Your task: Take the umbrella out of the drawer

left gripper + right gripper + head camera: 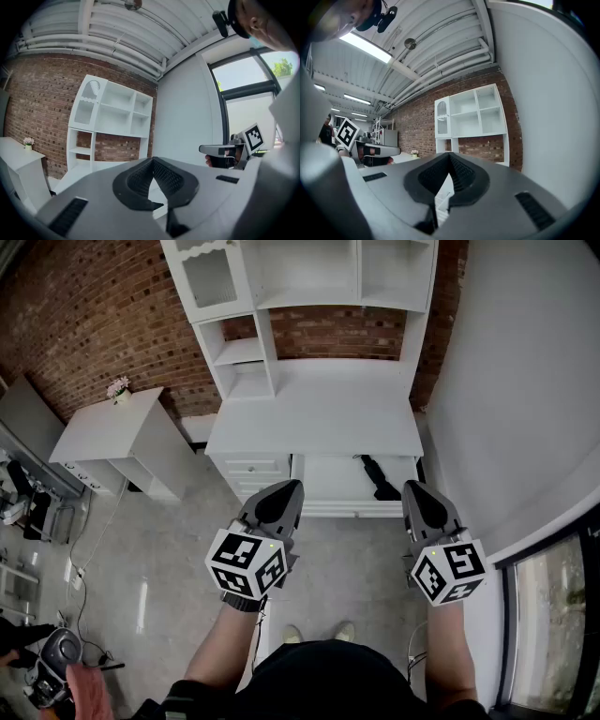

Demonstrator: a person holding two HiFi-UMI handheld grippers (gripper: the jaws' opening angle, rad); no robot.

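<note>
A black folded umbrella (376, 478) lies in the open white drawer (330, 494) under the desk top, toward the drawer's right side. My left gripper (292, 486) is held level in front of the drawer's left part, shut and holding nothing. My right gripper (413, 487) hovers just right of the umbrella's near end, also shut and empty. The left gripper view has its own jaws (153, 161) closed together, with the right gripper (224, 150) out to the side. From the right gripper view, the closed jaws (449, 155) point at the shelves and the left gripper (377, 151) sits at the left.
The white desk (314, 418) carries a shelf hutch (281, 296) against the brick wall. A low white cabinet (122, 437) with a small flower pot (118, 390) stands to the left. A white wall (525, 409) and a window (548, 634) close the right side. Cables and gear lie on the floor at far left.
</note>
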